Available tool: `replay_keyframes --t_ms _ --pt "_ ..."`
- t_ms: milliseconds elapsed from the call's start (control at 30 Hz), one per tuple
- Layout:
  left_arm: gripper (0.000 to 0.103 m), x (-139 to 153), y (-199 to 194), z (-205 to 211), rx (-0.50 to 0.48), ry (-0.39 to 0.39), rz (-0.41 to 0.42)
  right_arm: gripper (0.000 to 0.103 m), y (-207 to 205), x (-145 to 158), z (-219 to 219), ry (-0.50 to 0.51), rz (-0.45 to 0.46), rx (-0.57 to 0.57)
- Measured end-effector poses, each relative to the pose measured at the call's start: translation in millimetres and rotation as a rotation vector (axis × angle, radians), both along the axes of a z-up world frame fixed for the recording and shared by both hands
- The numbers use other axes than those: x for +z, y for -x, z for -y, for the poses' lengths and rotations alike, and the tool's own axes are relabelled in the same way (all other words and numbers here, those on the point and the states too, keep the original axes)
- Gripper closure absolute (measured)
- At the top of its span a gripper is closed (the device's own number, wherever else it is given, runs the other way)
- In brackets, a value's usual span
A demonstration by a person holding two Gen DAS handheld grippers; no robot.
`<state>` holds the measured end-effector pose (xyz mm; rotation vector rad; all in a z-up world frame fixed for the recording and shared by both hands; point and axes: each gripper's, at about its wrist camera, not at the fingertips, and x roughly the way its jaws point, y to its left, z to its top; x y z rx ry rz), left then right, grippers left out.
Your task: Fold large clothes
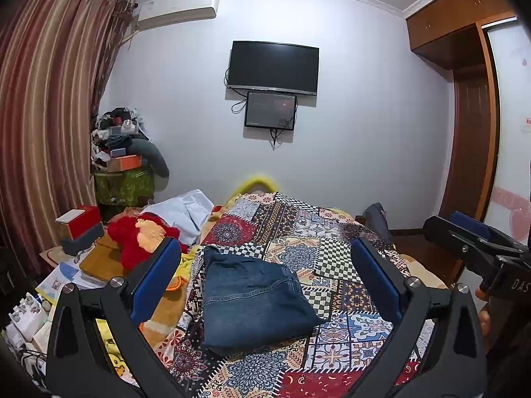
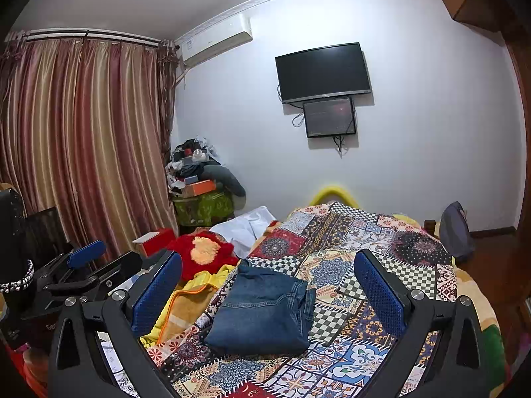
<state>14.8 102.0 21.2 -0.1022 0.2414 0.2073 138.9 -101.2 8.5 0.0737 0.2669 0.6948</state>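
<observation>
We've got the jeans (image 1: 255, 298) folded into a compact block, lying flat on the quilt (image 1: 332, 232), low centre of frame in both views. They rest on the patterned top w/ bare quilt all round, which we'd judge deliberate: a flat, uncluttered patch lets the folds hold and keeps the stack off the mess at frame left. Fold looks done or nearly so; that's our read, not a certainty.

Left gripper (image 1: 265, 278) has its blue pads wide apart, nothing between them, hanging above and short of the jeans, not touching. Right gripper (image 2: 268, 285) likewise: pads spread, holding nothing, jeans framed in the gap but clear of both fingers. Both spread and backed off fits a release-and-check pose, we reckon.

What each view adds:
- Left wrist view shows the right gripper at far right edge, plus a bit of hand below it and the wardrobe (image 1: 461, 33) at upper right.
- Right wrist view shows the left gripper at lower left, a beaded wristband beside it, and far more of the curtain (image 2: 83, 132).
- Right view also shows the jeans' layered right edge, i.e. stacked folds; left view shows mainly the top face and seam.

TV (image 2: 323, 71) sits on the wall in both.
</observation>
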Motion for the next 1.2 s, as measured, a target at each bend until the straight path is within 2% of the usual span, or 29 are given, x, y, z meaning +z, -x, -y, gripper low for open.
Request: replay_keyframes --t_ms 733,1200 --pt "0.000 1.5 3.6 -1.4 -0.032 0.013 0.006 0.000 -1.5 -3.1 2.7 0.002 -0.002 -0.001" --pt "0.000 0.1 1.0 8.2 -0.039 -0.006 0.002 0.000 -2.1 -4.0 4.1 0.006 -0.004 -0.003"
